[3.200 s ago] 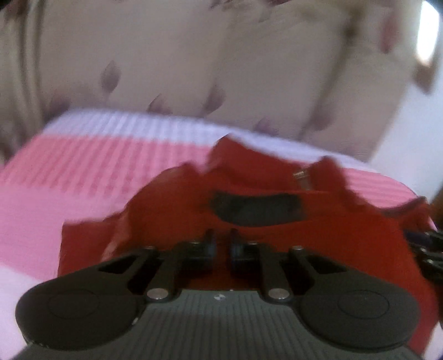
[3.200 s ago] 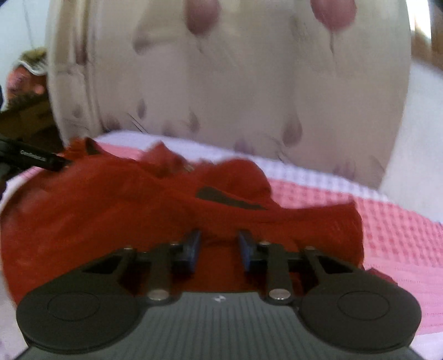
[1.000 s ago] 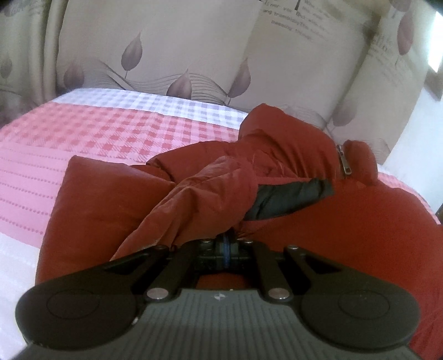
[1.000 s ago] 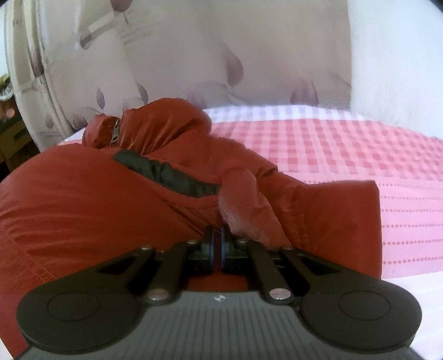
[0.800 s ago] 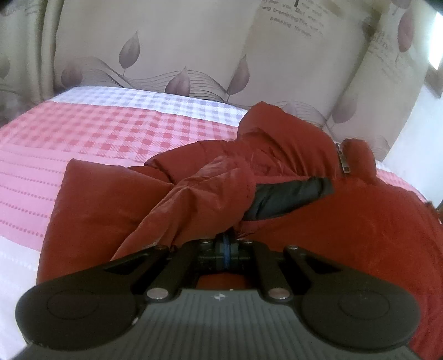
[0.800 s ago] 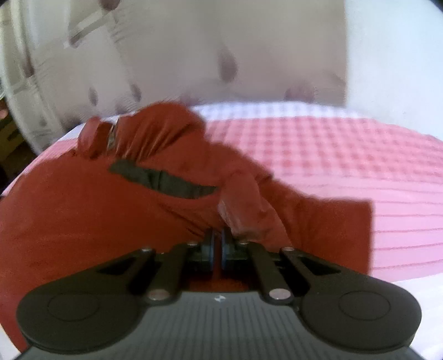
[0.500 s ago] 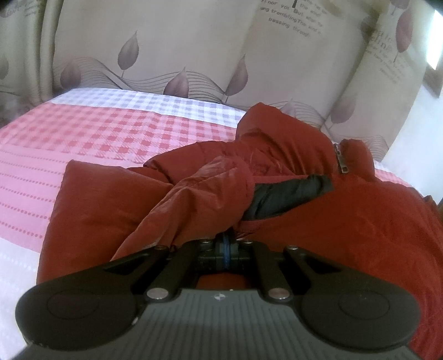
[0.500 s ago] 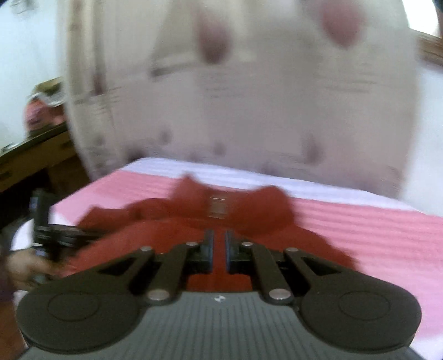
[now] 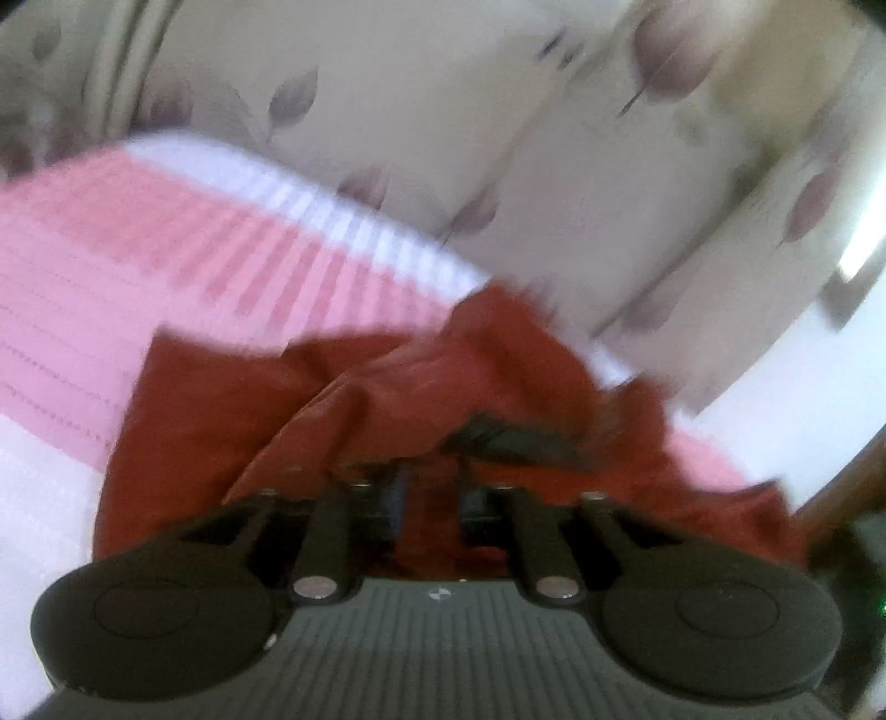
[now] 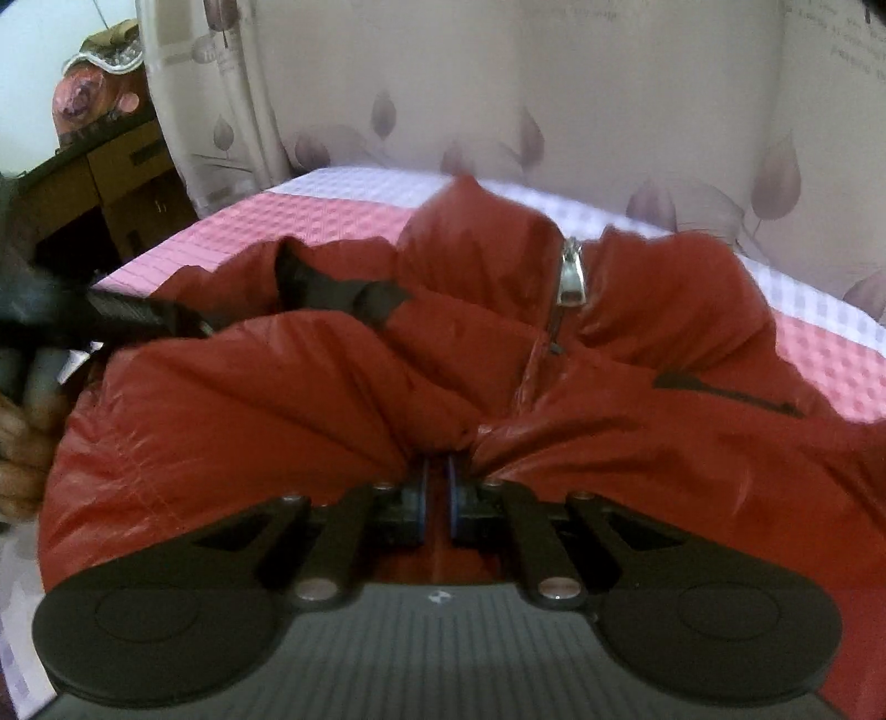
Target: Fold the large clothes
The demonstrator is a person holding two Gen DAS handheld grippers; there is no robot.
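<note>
In the blurred left wrist view, the red jacket (image 9: 421, 387) is seen lying on a pink-and-white checked bedspread (image 9: 138, 266), with leaf-patterned pillows (image 9: 443, 138) behind. The left gripper (image 9: 429, 504) is opening, its pads parted above the cloth with nothing pinched.

In the sharper right wrist view, a bunched fold of the jacket (image 10: 277, 415) is pinched between the nearly closed pads of the right gripper (image 10: 436, 498). A silver zipper pull (image 10: 571, 277), a black cuff (image 10: 343, 288) and a wooden cabinet (image 10: 111, 188) are shown only here. Faint pillow print (image 10: 853, 50) cannot be read.
</note>
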